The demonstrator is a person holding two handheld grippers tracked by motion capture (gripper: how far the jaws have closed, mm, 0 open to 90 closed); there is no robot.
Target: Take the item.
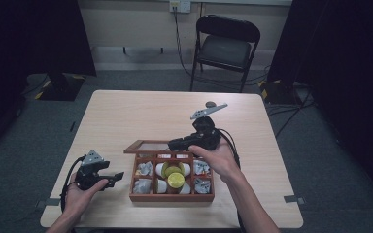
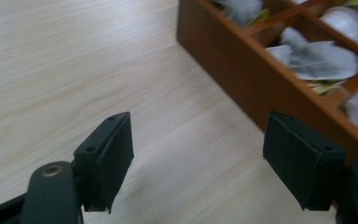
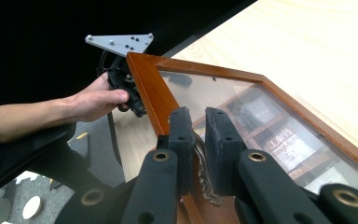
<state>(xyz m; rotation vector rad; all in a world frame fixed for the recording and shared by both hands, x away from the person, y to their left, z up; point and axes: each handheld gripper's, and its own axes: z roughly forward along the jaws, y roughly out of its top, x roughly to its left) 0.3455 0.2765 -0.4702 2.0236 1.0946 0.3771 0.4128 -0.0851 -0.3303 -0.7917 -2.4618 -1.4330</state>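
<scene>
- One glass-paned lid (image 3: 242, 112) is what I am working: my right gripper (image 3: 199, 154) is clenched on the ornate metal clasp (image 3: 205, 179) at its front edge, so the wooden frame runs away from my jaws on both sides.
- The lid stands raised on the far side of the wooden tea box (image 1: 171, 196), hinged there; I judge the opening mostly done, with swinging it fully back and letting go left.
- My left gripper (image 2: 198, 163) is released, jaws spread and holding nothing, with the box's side wall just beside one jaw.
- The high view shows the compartments with grey sachets (image 1: 144, 169) and a yellow-lidded jar (image 1: 176, 179); the right gripper view shows the clasp and the labels beneath the glass.
</scene>
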